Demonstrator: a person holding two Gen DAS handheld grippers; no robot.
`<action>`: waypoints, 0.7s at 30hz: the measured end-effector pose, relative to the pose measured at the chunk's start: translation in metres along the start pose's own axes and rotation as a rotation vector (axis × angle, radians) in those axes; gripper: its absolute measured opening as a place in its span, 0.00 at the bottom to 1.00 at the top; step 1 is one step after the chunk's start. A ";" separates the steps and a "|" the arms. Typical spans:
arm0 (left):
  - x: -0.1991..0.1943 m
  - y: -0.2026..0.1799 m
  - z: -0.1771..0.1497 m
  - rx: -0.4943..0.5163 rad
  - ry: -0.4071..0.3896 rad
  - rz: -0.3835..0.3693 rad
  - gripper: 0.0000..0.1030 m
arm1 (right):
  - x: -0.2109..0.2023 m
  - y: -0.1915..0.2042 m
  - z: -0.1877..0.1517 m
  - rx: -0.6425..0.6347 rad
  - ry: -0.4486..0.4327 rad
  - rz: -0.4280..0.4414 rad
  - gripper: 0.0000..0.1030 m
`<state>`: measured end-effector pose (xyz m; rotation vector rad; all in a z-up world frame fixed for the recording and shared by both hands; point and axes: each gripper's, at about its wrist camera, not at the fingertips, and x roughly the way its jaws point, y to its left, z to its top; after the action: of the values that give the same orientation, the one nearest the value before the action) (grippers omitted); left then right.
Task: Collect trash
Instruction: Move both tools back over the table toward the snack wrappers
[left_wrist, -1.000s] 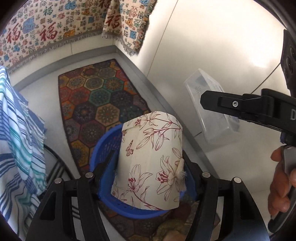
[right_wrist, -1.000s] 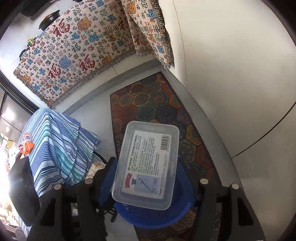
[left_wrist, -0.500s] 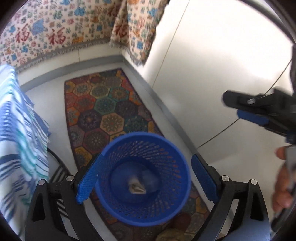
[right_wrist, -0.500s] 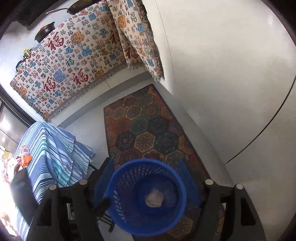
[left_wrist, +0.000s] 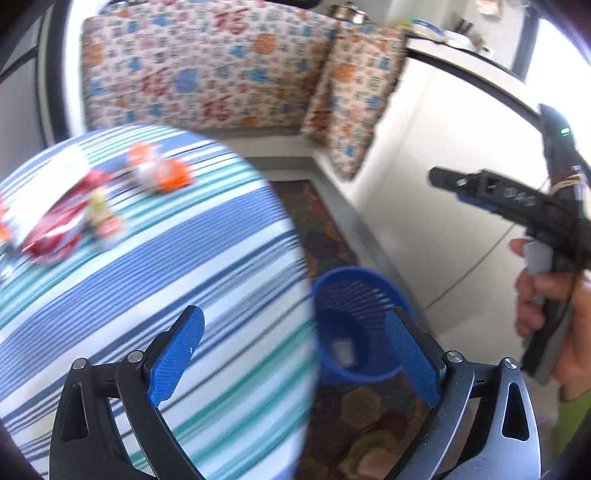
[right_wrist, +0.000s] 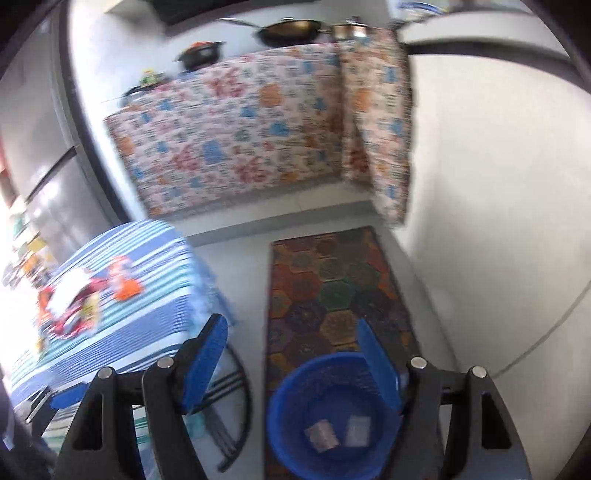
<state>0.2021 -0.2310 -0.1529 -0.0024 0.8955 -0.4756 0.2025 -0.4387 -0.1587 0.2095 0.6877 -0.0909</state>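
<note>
The blue mesh basket (right_wrist: 295, 424) stands on the floor, with two pieces of trash (right_wrist: 321, 435) at its bottom. My right gripper (right_wrist: 291, 358) hovers above and just behind it, open and empty. My left gripper (left_wrist: 295, 354) hangs over the edge of the striped table (left_wrist: 184, 258), its jaws opening with nothing between them; the basket (left_wrist: 332, 295) shows past its right finger. More trash lies blurred on the table: a red wrapper (left_wrist: 55, 229) and an orange-and-white piece (left_wrist: 159, 173). A hand (left_wrist: 543, 306) holds the right gripper at the right edge of the left wrist view.
A patterned rug (right_wrist: 332, 288) runs under the basket along a white wall (right_wrist: 498, 184). A printed cloth (right_wrist: 240, 129) hangs over the counter behind, with pans (right_wrist: 288, 31) on top. The table's black legs (right_wrist: 236, 406) stand left of the basket.
A second ago my left gripper held a floral carton and my right a clear plastic box over the basket. Both were dropped in. Both grippers have since risen and swung towards the striped table.
</note>
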 end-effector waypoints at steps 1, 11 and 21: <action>-0.005 0.014 -0.006 -0.012 0.001 0.039 0.96 | 0.000 0.019 -0.003 -0.037 0.006 0.036 0.72; -0.049 0.129 -0.040 -0.117 -0.011 0.362 0.96 | 0.043 0.182 -0.057 -0.416 0.160 0.278 0.73; -0.051 0.210 -0.054 -0.256 0.035 0.461 0.98 | 0.095 0.236 -0.066 -0.484 0.207 0.229 0.74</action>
<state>0.2184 -0.0120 -0.1904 -0.0213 0.9516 0.0700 0.2707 -0.1953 -0.2305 -0.1712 0.8652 0.3192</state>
